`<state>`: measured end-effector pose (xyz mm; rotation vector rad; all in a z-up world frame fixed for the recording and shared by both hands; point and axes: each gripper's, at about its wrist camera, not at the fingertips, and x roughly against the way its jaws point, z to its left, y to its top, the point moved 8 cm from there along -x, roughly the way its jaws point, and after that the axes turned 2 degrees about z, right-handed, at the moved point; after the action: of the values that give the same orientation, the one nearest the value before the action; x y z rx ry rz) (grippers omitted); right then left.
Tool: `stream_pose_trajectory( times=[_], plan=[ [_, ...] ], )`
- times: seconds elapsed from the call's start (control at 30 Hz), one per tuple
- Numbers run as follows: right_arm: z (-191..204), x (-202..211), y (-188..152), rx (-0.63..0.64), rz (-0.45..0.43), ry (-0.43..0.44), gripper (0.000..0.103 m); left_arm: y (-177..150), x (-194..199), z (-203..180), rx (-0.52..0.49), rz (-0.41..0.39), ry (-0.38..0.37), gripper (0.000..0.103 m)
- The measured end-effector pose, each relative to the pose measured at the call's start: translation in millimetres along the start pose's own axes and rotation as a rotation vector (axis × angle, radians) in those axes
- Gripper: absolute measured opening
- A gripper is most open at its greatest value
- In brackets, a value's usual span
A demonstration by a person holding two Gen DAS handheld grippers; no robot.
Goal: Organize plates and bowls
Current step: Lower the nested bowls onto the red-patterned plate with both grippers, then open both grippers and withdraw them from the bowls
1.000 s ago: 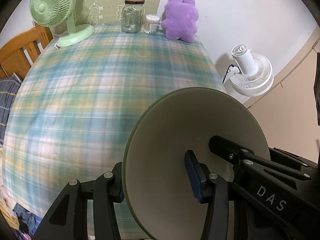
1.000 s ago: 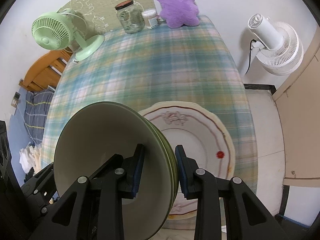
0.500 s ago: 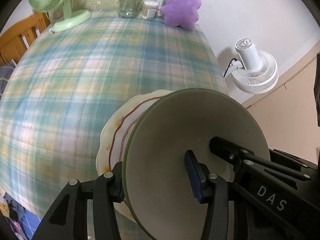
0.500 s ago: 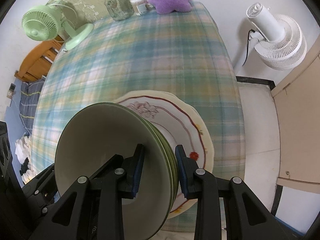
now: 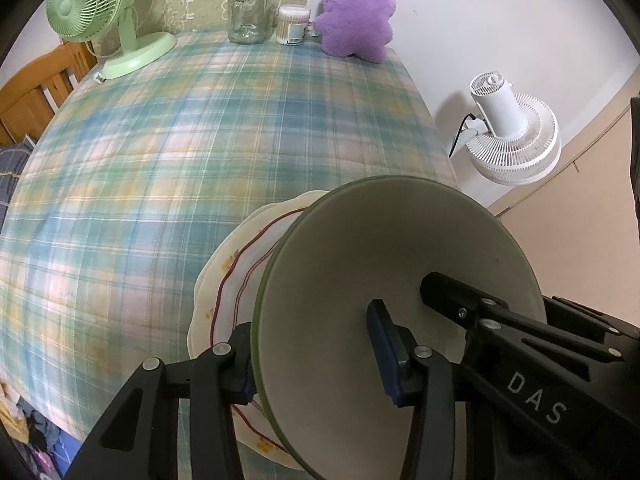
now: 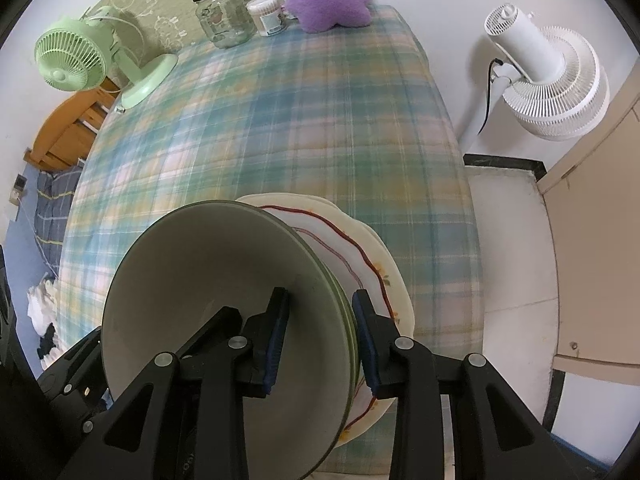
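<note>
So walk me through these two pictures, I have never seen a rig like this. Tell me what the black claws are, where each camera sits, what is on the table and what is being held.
There is no robot here: a person holds a two-finger claw in each hand, and a wide-angle camera on each claw looks along its fingers. One picture comes from the left gripper, the other from the right gripper.

Both claws straddle the rim of the same green bowl, from opposite sides. The right one's jaws are opening, with the rim between them. The bowl sits over a cream plate with a red line, which lies on the checked tablecloth.

At the far edge stand a green fan, a glass jar, a small tub of cotton swabs and a purple plush toy. A white fan stands beside the table.
</note>
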<state>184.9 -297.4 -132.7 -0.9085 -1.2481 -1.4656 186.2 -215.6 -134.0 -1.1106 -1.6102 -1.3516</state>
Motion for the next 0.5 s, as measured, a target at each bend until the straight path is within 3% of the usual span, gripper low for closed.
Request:
stream_pose_trajectory(
  times=[0.2,0.37,0.5],
  plan=[
    [-4,2,-4,0.010,-0.030,0.020,0.038,-4,2,7,0.009,-0.002,0.096,0.068],
    [-8,9,-6,0.028,-0.075,0.013,0.050,-8,17,10,0.004,-0.047,0.146,0.079],
    [-8,24,-7,0.027,-0.128,-0.005,0.061,-6,35,10,-0.015,-0.100,0.144,0.089]
  ],
)
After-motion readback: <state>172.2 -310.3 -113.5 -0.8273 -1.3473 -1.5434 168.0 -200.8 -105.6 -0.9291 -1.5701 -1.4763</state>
